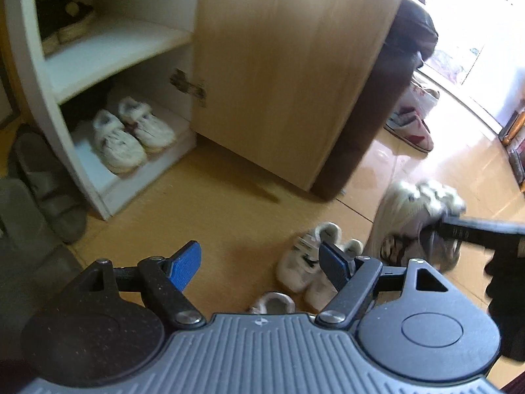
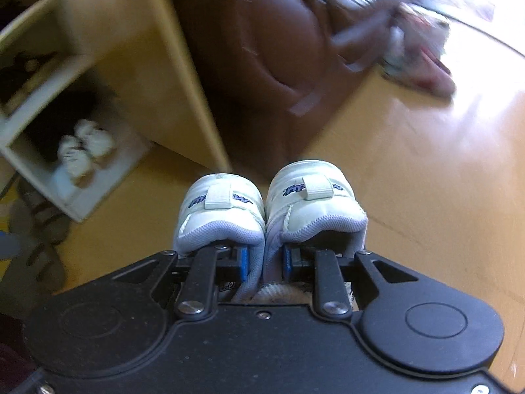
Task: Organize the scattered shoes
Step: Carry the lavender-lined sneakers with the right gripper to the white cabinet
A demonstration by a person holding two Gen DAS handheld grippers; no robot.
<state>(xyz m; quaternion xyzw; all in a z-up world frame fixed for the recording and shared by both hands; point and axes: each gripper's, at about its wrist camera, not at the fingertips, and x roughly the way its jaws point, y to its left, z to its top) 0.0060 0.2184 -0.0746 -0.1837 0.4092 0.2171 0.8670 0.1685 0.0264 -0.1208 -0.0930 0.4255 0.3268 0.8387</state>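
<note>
Shoes (image 2: pixel 272 203), a white pair, hang off the floor (image 2: pixel 426 170) with their inner collars pinched together in the right gripper (image 2: pixel 264 259). Left gripper (image 1: pixel 261 267) is spread wide and holds nothing, above small white sneakers (image 1: pixel 311 262) on the floor. Another white pair (image 1: pixel 131 134) sits on the cabinet's (image 1: pixel 108 52) bottom shelf.

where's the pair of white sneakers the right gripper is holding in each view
Left wrist view: pair of white sneakers at right of centre, blurred, hanging off the right gripper above the floor.
Right wrist view: the pair at centre, heels toward the camera, pinched by their inner walls.
Shared landmark: the white shoe cabinet, another white pair on its bottom shelf.
</note>
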